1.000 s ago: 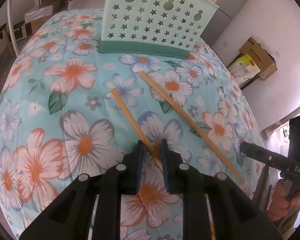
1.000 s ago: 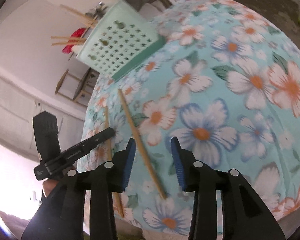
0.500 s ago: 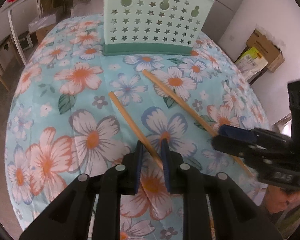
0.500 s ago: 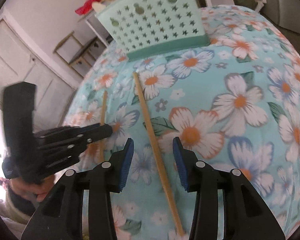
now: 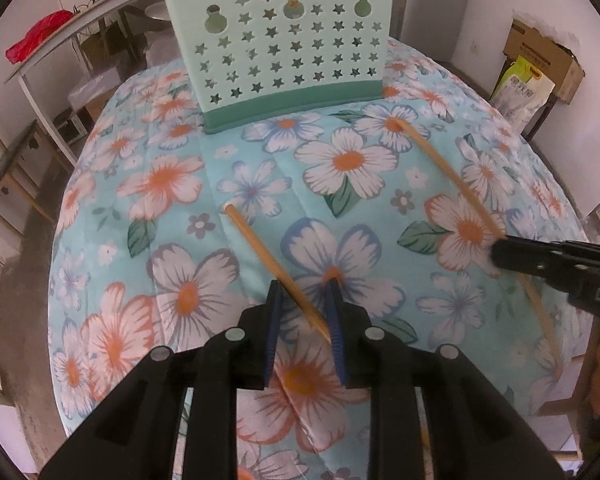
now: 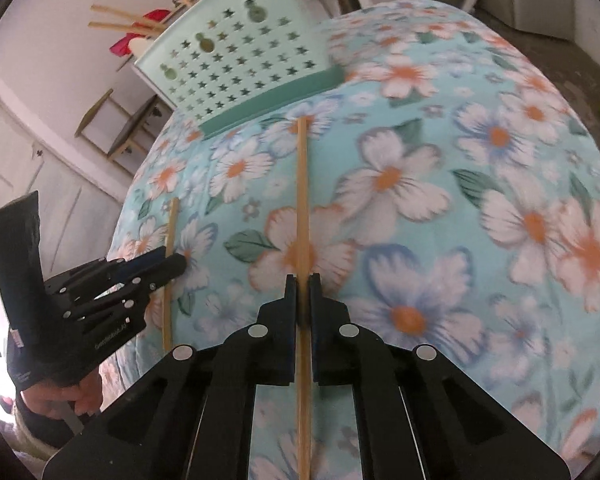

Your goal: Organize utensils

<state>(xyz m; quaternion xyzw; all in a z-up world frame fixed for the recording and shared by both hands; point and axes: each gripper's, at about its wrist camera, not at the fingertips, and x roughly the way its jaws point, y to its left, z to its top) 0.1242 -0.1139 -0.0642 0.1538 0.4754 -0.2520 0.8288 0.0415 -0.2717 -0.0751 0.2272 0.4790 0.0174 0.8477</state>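
The left claw [image 5: 303, 304] is pitched steeply downward, its blue-padded fingers [image 5: 273, 320] set a little apart with a gap on either side of the thin stick lying between them; the jaws have just been opening slightly, and no pressing of the pads is seen. In the right wrist view this claw is seen at the left edge, carried by a hand [image 6: 62, 394] wrapped around its handle. The right claw [image 6: 302, 284] is likewise angled down, and its jaws have just been closing: they are now drawn together, clamped on a second stick that runs straight between the pads [image 6: 290, 300].
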